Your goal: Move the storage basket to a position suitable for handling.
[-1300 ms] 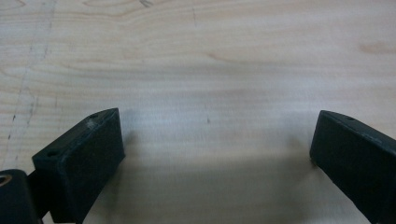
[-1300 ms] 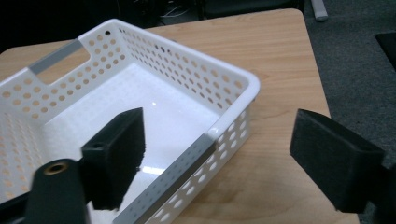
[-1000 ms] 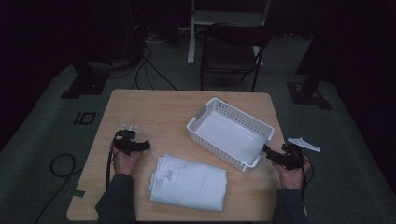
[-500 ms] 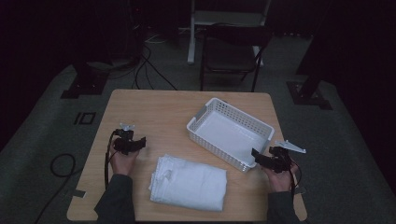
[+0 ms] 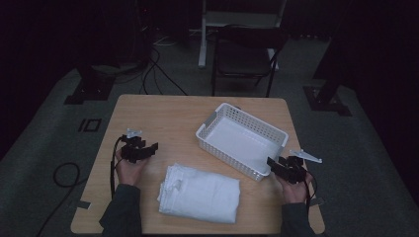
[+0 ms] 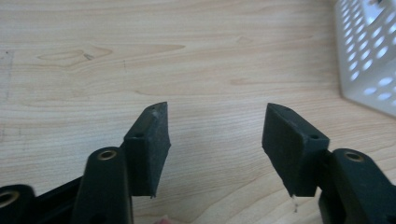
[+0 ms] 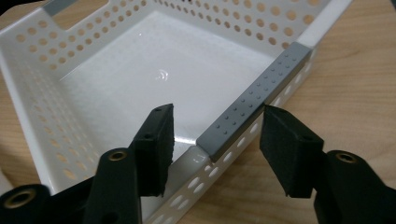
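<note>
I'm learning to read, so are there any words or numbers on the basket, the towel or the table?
None can be read.
White perforated plastic basket, with its grey dotted handle strip: no text.
Folded white cloth: no label showing.
Light wooden table: only wood grain.
Black square mark on the floor: a shape, not letters.

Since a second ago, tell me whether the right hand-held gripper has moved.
Yes. The right hand-held gripper has shifted left toward the white basket; its open jaws now straddle the basket's near rim.
</note>
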A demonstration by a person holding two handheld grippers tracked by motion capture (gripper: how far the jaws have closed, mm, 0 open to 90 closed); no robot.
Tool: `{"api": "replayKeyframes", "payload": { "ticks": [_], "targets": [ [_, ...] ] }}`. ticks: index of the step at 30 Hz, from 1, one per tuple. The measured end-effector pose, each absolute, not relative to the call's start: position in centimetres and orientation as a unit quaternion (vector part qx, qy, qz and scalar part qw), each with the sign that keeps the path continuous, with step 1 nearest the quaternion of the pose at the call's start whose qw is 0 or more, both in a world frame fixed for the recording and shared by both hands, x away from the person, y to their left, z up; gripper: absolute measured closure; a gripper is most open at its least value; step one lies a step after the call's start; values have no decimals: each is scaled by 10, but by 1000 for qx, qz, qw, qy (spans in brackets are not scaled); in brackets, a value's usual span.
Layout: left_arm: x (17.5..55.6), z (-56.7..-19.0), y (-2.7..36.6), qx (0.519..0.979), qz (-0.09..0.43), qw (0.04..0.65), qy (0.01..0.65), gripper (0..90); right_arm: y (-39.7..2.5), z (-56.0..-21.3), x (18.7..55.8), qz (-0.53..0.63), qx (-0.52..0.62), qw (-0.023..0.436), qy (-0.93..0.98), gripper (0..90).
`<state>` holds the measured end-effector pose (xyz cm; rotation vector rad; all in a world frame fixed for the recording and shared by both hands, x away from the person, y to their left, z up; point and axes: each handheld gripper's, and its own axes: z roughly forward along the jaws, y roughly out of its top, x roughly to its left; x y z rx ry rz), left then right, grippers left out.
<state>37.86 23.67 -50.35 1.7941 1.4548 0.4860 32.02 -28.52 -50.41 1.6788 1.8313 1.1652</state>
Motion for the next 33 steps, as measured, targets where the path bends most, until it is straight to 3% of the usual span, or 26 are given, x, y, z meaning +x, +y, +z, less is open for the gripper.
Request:
{"api": "replayKeyframes", "payload": {
  "ticks": [10, 19, 33],
  "targets": [
    [375, -495, 233, 704, 174, 405, 557, 432, -274, -503, 333, 420, 599, 209, 649, 606],
    [367, -482, 202, 745, 167, 417, 494, 428, -265, -501, 341, 419, 592, 200, 659, 619],
    [363, -485, 177, 774, 150, 416, 452, 418, -244, -500, 356, 413, 579, 207, 672, 632]
  ]
}}
